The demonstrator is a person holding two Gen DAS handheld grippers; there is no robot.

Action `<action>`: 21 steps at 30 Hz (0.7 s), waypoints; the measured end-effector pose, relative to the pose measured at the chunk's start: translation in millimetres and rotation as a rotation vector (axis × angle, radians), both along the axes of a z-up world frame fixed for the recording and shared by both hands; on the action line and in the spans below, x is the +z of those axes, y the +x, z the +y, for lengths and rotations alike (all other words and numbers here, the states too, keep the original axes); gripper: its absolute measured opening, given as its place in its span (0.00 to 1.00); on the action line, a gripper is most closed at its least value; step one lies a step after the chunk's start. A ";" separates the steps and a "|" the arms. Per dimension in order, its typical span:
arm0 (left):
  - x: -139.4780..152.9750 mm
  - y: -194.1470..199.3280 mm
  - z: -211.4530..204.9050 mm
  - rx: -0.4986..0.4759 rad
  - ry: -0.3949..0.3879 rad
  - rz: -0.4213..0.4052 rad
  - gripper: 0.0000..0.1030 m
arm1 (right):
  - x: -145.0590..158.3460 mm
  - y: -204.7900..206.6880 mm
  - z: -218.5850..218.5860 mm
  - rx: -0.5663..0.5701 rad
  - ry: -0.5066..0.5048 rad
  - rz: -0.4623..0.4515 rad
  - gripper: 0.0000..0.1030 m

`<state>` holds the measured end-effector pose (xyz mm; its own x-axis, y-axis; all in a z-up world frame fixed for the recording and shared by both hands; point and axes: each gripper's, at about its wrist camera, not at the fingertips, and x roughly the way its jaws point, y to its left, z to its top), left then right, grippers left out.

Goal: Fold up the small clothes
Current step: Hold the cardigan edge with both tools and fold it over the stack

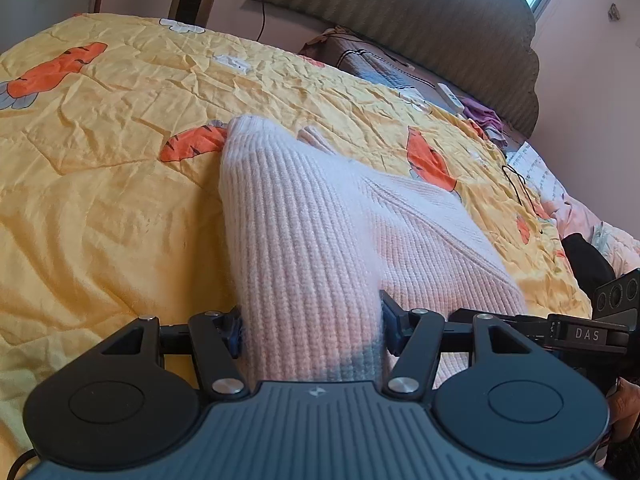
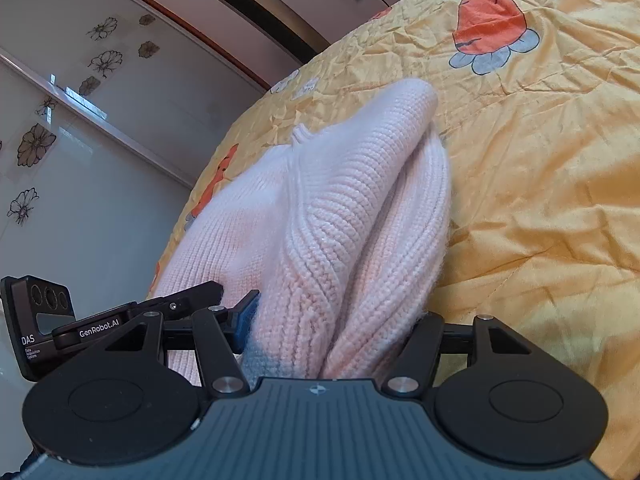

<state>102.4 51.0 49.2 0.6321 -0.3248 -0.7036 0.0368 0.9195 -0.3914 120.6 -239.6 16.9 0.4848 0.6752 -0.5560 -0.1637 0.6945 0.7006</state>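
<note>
A pale pink ribbed knit garment (image 1: pixel 320 220) lies on a yellow quilt (image 1: pixel 100 180) with orange carrot prints. My left gripper (image 1: pixel 312 328) is shut on a thick fold of the knit, which fills the gap between the blue pads and hides the fingertips. My right gripper (image 2: pixel 332 320) is shut on another bunched fold of the same knit garment (image 2: pixel 352 208), held close beside the left one. The other gripper shows at the right edge of the left wrist view (image 1: pixel 592 332) and at the left of the right wrist view (image 2: pixel 80 328).
A padded headboard (image 1: pixel 420 20) with pillows and loose clothes (image 1: pixel 484 116) is at the far end of the bed. A black cable (image 1: pixel 520 188) lies on the quilt. A wardrobe with flower-print glass doors (image 2: pixel 80 140) stands beside the bed.
</note>
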 end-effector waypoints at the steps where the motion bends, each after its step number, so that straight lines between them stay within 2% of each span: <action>1: -0.2 -0.8 0.2 0.000 0.001 -0.001 0.59 | -0.2 0.5 -0.1 0.002 0.000 0.000 0.59; 21: 0.1 -7.5 -1.6 0.013 0.011 0.002 0.59 | -2.4 1.9 -0.8 0.017 0.000 -0.006 0.59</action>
<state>94.9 49.5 49.3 0.6346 -0.3087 -0.7086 0.0236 0.9241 -0.3815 122.5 -240.4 14.5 0.4766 0.6829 -0.5536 -0.1791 0.6919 0.6994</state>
